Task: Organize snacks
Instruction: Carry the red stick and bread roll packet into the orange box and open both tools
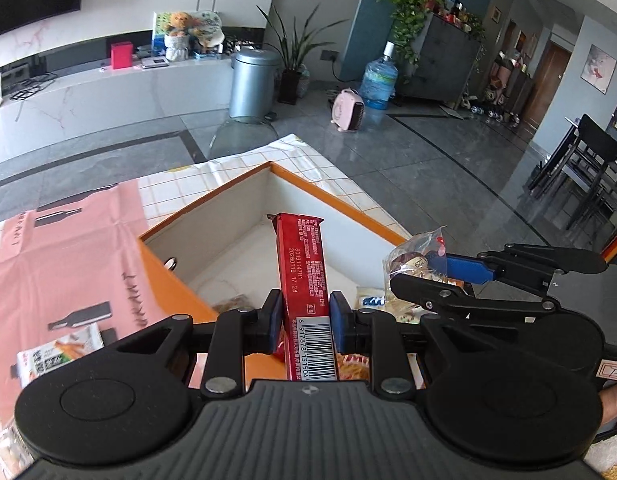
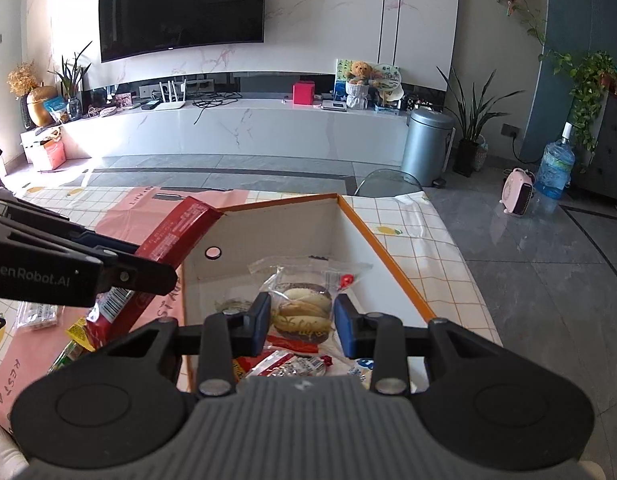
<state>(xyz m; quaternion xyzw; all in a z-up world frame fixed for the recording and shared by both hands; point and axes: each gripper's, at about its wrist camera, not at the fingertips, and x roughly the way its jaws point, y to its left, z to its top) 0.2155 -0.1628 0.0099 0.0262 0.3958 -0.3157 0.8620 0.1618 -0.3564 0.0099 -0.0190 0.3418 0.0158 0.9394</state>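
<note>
The orange-rimmed box sits open ahead of me. My left gripper clamps the red snack bar above it, so I'd lower before releasing. My right gripper straddles the clear cookie bag; whether it grips, I cannot tell.

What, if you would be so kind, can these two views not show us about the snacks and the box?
- Box floor: the right gripper and bag of cookies hide it, right wrist view.
- Red snack bar front: faces away, left wrist view.
- Green-white pack: cut by the left gripper.
</note>
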